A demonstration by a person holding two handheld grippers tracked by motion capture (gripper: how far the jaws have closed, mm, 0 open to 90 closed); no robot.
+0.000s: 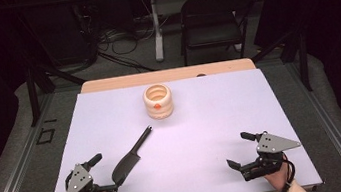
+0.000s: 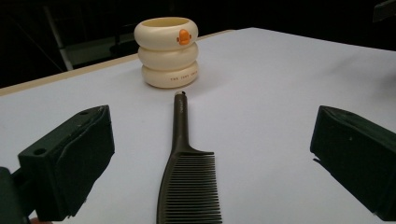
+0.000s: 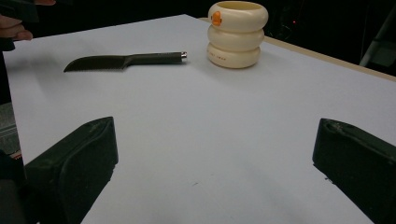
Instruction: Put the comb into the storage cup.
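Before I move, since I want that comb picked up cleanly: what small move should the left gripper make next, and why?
Probably ease the left gripper forward and down over the comb, then close. Its fingers stand wide open with the comb lying flat between them, untouched, its handle pointing toward the cream cup. The right gripper is open and far off, so the left looks better placed.

A matt dark plastic comb (image 2: 189,182) and a glossy, smooth cream cup (image 2: 166,52) lie on a matt white sheet (image 1: 212,120).

A dark brown comb (image 2: 189,182) lies lower centre; upper centre, a cream ribbed cup (image 2: 167,51) bears an orange mark.
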